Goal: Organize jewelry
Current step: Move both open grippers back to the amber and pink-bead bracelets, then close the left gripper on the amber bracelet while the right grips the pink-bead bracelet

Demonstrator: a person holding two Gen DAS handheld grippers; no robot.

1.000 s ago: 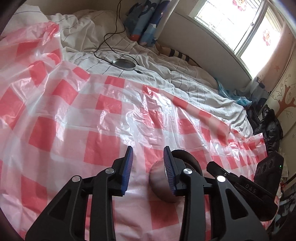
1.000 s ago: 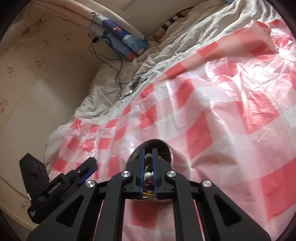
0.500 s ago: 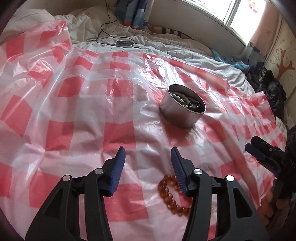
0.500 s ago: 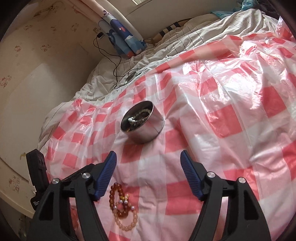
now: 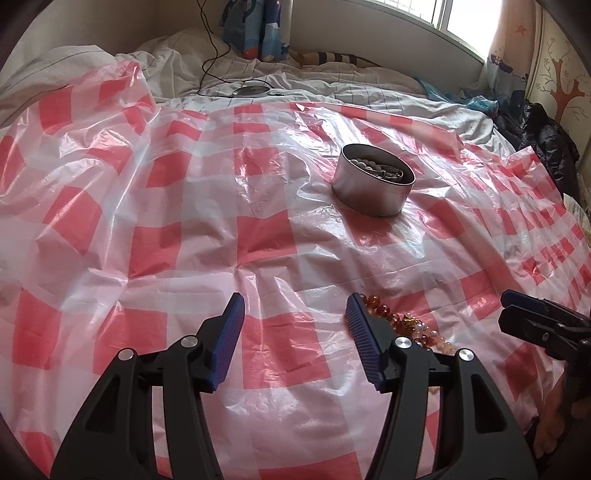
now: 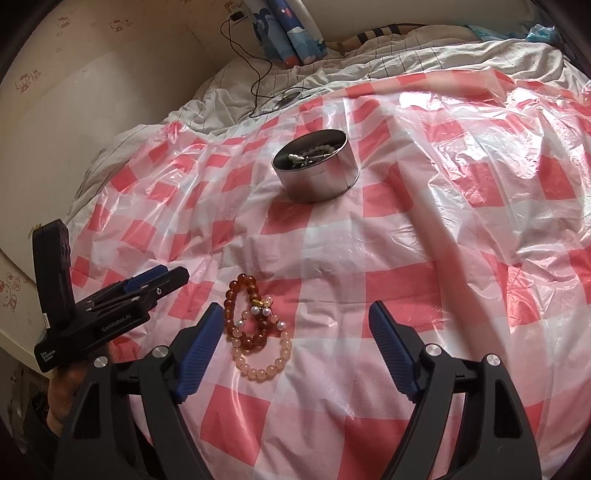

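A round silver tin (image 5: 373, 181) (image 6: 317, 171) with beads inside stands on the red-and-white checked plastic sheet (image 5: 258, 240). Nearer me lie an amber bead bracelet (image 6: 236, 299) and a pale pink bead bracelet (image 6: 266, 358), tangled together. In the left wrist view the bracelets (image 5: 402, 321) show partly behind my right finger. My left gripper (image 5: 295, 308) is opening, nothing between its jaws. My right gripper (image 6: 297, 319) is opening wide with nothing gripped; the bracelets lie on the sheet by its left finger (image 6: 201, 339).
The sheet covers a bed with a rumpled white duvet (image 5: 332, 85). A black cable and a round disc (image 5: 251, 89) lie on the duvet. A blue patterned pillow (image 6: 288, 33) leans at the wall. Dark clothes (image 5: 543, 140) pile at the right edge.
Both grippers have pulled back from the tin toward me and opened. The right gripper, shut over the tin before, now stands wide. The bracelets have come into view near the fingers.
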